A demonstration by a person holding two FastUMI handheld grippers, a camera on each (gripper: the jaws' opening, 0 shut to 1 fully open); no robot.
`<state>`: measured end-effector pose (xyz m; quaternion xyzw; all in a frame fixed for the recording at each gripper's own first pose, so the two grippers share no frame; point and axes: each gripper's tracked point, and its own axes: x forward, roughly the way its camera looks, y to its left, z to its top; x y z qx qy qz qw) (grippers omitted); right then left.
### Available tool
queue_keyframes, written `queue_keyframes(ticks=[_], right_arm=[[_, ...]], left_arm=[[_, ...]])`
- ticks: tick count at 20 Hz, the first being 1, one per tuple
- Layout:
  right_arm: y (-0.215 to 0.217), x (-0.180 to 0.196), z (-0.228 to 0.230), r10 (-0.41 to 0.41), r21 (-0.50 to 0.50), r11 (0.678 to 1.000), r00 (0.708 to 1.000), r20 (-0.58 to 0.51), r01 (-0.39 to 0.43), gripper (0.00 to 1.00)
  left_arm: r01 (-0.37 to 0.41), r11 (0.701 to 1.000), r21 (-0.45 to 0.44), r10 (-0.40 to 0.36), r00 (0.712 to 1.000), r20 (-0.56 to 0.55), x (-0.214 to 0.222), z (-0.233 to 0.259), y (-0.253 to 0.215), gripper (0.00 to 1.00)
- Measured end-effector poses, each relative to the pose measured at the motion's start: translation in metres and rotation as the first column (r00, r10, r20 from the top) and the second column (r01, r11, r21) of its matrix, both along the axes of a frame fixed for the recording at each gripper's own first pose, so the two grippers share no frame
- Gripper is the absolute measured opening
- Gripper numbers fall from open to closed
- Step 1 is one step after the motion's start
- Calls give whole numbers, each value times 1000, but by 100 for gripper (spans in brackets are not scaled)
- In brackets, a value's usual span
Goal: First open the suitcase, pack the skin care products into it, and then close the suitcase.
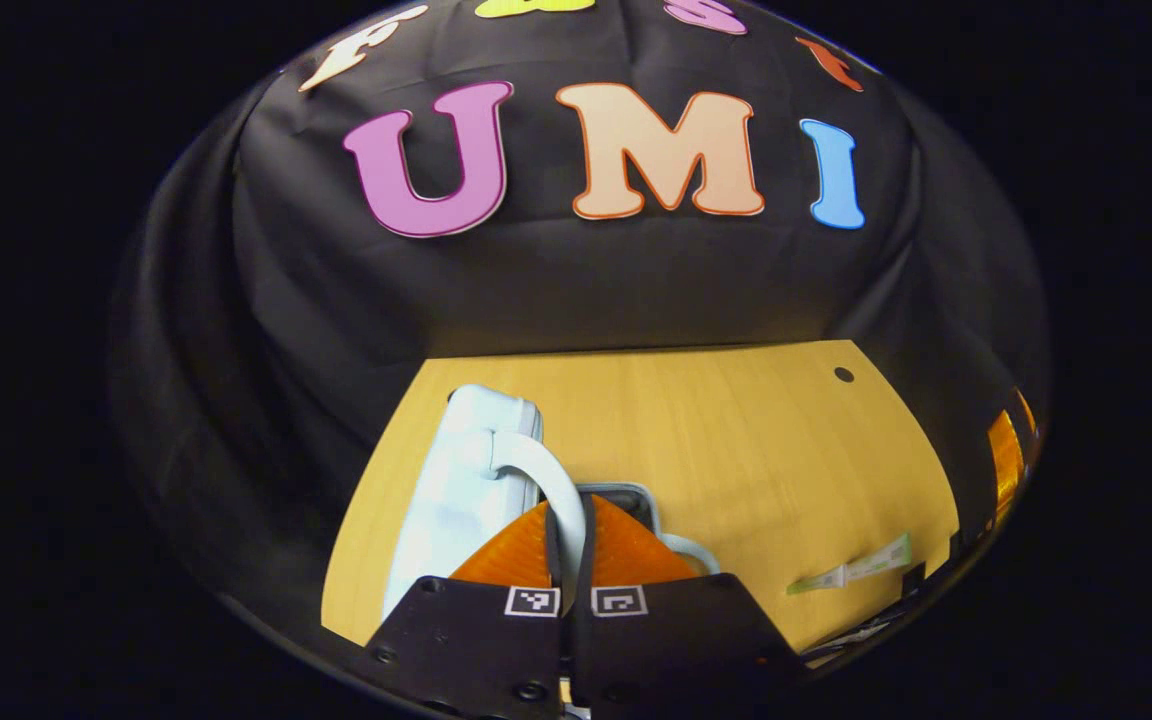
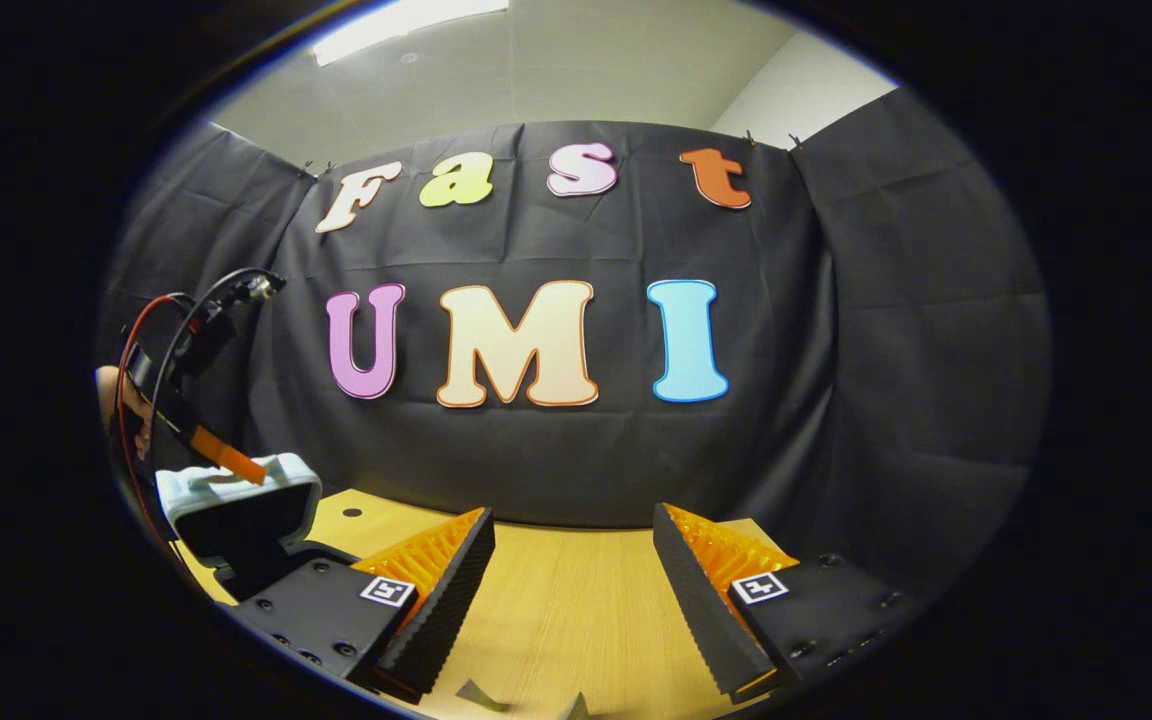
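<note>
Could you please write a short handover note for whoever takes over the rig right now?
Left tongs: shut on the suitcase handle, with the white suitcase at the table's left side. In the right gripper view the lid is raised and the case stands partly open, the left tongs at its top edge.
Right tongs: open, holding nothing, hovering above the bare table.
Skin care: one tube lies on the table to the right of the suitcase, not yet packed.
Done: opening is under way.
Left: finish opening, pack the products, close the suitcase.
</note>
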<state>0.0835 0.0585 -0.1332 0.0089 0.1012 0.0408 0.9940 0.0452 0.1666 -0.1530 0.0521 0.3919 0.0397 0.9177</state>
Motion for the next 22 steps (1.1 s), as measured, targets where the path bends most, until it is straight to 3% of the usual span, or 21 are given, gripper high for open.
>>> queue_keyframes(ticks=[8, 13, 22], right_arm=[[67, 6, 7, -14, -21, 1000, 999, 37, 14, 98], [116, 3, 6, 6, -26, 1000, 998, 62, -5, 99], [161, 7, 0, 28, -56, 998, 999, 46, -26, 98]], left_arm=[[9, 1000, 13, -10, 997, 80, -5, 28, 85, 0], [-51, 998, -23, 54, 989, 134, -8, 35, 150, 0], [-132, 991, 36, 124, 978, 168, -16, 25, 255, 0]])
